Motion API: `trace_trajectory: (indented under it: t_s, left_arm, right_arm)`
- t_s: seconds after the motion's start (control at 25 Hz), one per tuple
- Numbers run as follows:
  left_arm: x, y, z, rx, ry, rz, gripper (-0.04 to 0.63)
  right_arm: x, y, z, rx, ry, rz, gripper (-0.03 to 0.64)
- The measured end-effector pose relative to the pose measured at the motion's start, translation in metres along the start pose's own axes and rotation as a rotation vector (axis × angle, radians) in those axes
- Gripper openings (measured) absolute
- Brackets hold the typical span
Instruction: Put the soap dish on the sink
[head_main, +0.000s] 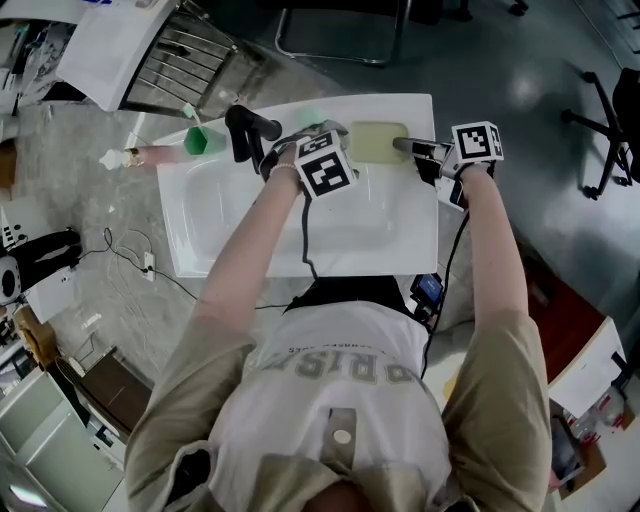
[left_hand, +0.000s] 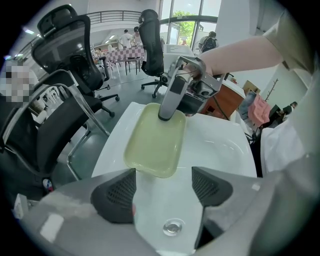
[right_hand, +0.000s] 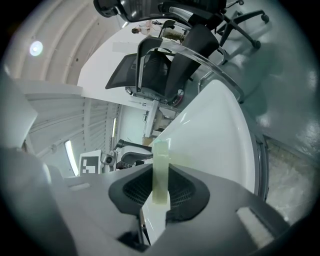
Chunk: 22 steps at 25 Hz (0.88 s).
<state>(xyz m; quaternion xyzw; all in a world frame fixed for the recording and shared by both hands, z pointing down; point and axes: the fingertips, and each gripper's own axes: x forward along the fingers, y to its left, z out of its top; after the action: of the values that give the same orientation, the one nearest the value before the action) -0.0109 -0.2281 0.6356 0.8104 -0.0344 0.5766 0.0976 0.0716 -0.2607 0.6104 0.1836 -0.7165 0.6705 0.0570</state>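
Note:
The soap dish (head_main: 377, 140) is a shallow pale green tray at the back rim of the white sink (head_main: 400, 235). My right gripper (head_main: 406, 147) is shut on the dish's right end; in the right gripper view the dish's thin edge (right_hand: 161, 172) stands pinched between the dark pads. The left gripper view shows the dish (left_hand: 152, 140) lying flat along the sink's ledge with the right gripper (left_hand: 171, 100) on its far end. My left gripper (left_hand: 162, 192) hangs open over the basin, pointing steeply down, with nothing between its pads. In the head view the left gripper (head_main: 283, 155) is left of the dish.
A black faucet (head_main: 250, 128) stands at the sink's back rim, with a green cup (head_main: 205, 140) to its left. The drain (left_hand: 172, 227) lies under my left gripper. Office chairs (left_hand: 75, 65) stand behind the sink. Cables (head_main: 140, 262) trail on the floor at the left.

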Motion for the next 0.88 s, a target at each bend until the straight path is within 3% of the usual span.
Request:
trace_trajectory:
  t_s: [0.28, 0.56, 0.88]
  left_arm:
    - [0.0, 0.006, 0.002, -0.051, -0.009, -0.007, 0.368]
    - [0.001, 0.011, 0.002, -0.091, -0.026, 0.003, 0.368]
    - [0.0, 0.025, 0.009, -0.14, -0.05, 0.077, 0.368]
  right_arm:
    - [0.006, -0.003, 0.014, -0.048, 0.01, -0.035, 0.063]
    - [0.007, -0.014, 0.025, -0.088, -0.015, -0.139, 0.058]
    - [0.007, -0.017, 0.036, -0.098, -0.122, -0.239, 0.057]
